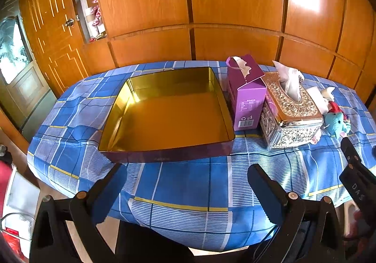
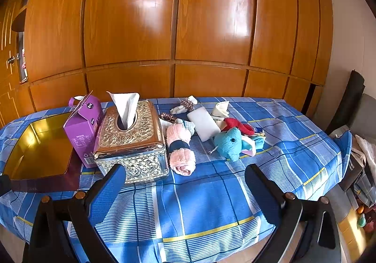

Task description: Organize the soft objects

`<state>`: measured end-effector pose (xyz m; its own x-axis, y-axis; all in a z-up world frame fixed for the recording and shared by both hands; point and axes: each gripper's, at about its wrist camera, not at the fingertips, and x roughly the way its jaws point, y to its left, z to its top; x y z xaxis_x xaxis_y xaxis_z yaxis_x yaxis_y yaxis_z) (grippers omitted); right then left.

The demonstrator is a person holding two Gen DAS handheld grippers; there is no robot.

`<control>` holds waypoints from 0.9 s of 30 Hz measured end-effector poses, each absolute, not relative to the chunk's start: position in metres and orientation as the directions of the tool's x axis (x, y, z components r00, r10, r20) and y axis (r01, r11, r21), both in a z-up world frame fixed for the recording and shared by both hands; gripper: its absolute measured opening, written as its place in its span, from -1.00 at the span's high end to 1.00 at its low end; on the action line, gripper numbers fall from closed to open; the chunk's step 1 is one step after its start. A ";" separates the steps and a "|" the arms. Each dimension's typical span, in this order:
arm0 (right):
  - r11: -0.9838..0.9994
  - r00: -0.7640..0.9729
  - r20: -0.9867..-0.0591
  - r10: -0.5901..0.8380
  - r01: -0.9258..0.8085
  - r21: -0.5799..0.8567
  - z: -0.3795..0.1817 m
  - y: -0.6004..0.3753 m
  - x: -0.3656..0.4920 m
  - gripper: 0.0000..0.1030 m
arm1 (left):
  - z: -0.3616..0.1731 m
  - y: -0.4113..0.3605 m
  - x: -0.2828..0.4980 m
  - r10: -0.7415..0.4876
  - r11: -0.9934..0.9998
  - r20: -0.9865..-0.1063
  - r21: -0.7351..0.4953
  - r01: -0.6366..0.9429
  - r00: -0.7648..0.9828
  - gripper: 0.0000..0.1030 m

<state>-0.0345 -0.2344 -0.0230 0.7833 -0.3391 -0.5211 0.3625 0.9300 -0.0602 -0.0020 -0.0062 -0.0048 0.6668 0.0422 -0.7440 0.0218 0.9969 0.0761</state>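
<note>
The soft things sit heaped at the right of the worktop, on its blue checked cloth: a rolled pink towel just beside the ornate gold tissue box, a turquoise plush toy, a white pad and some small crumpled cloths behind. The empty gold-lined square tin waits at the left, past a purple carton. The risk, I'd say, is a reach for the towel knocking the tissue box or carton, or snagging the cloth. The left hand-held gripper and right hand-held gripper both hover near the front edge, jaws spread wide, holding and touching nothing.
</note>
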 end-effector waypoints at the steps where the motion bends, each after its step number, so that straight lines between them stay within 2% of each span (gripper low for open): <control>1: 0.930 0.783 -0.522 -0.339 0.362 -0.061 -0.023 -0.234 -0.034 -1.00 | -0.005 -0.007 -0.002 0.044 0.997 -0.744 0.078 0.022 0.666 -1.00; 15: 0.931 0.786 -0.519 -0.335 0.360 -0.056 -0.025 -0.236 -0.033 -1.00 | -0.012 -0.007 0.005 0.053 0.996 -0.752 0.089 0.022 0.657 -1.00; 20: 0.926 0.791 -0.506 -0.344 0.375 -0.043 -0.022 -0.241 -0.033 -1.00 | -0.015 -0.017 0.012 0.007 0.994 -0.764 0.075 0.078 0.645 -1.00; 27: 0.913 0.774 -0.513 -0.372 0.405 -0.051 -0.023 -0.251 -0.031 -1.00 | -0.019 -0.040 0.017 -0.017 0.979 -0.758 0.119 0.164 0.652 -1.00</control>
